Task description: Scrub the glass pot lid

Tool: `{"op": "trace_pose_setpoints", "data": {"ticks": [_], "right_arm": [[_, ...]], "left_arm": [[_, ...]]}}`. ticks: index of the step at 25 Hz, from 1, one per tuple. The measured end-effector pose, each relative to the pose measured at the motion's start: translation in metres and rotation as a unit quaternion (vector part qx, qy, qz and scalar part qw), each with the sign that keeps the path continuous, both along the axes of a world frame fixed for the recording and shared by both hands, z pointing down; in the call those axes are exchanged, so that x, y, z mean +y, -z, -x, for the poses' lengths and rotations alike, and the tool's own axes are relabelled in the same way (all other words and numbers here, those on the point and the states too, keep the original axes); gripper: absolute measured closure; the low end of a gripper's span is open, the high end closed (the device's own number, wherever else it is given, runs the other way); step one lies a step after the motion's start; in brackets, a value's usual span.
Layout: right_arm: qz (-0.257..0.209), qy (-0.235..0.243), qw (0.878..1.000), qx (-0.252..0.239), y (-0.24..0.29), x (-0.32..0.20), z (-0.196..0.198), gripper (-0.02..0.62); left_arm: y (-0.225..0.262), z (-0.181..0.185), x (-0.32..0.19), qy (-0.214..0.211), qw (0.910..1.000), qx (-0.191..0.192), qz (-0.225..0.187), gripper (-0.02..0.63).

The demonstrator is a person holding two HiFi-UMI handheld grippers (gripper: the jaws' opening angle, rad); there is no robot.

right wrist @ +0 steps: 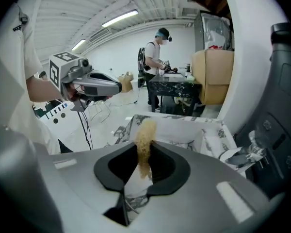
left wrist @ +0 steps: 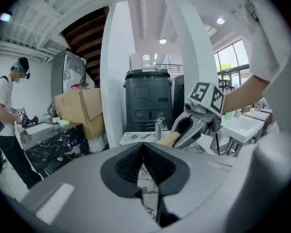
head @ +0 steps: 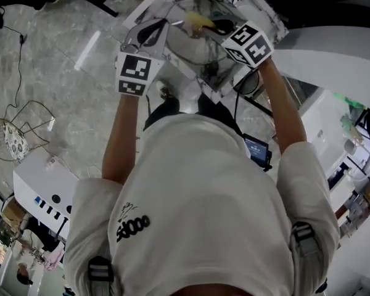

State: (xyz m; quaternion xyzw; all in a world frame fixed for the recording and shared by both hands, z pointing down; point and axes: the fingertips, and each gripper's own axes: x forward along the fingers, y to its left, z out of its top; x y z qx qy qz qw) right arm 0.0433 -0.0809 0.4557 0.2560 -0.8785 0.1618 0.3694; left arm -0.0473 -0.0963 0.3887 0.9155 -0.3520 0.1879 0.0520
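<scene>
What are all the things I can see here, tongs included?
Sponge: one, tan-yellow, pinched in the right tongs.
Sink: one, white with a grey-veined marble rim, below both tongs.
Black machine: one, black, behind the sink.
Cardboard box: one, brown, beside the dark counter.
Dark counter: one, black with white veins, far side of the room.
Other person: one, white shirt, standing at the dark counter.
Wire basket: one, pale wire, on the floor.
Left tongs: one, grey, shut, nothing between.
Right tongs: one, grey, shut on the sponge.
</scene>
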Motion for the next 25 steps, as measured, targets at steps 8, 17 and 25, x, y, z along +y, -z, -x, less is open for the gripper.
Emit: {"op": "trace_pose_setpoints", "data": {"ticks": [8,17,25], "right_arm": [[-0.087,-0.121,0.989,-0.004,0.067,-0.006,-0.02,0.54],[-0.183,-0.196,0.963,-0.021,0.142,0.008,-0.06,0.54],[-0.256,-0.217,0.942,-0.032,0.206,0.018,-0.101,0.54]], "left_arm": [[0.041,0.004,-0.015,-0.025,0.9986,0.012,-0.045,0.595],[0.097,-0.009,-0.013,-0.03,0.9947,0.013,-0.097,0.595],[0.149,-0.034,-0.016,-0.028,0.988,0.026,-0.15,0.595]]}}
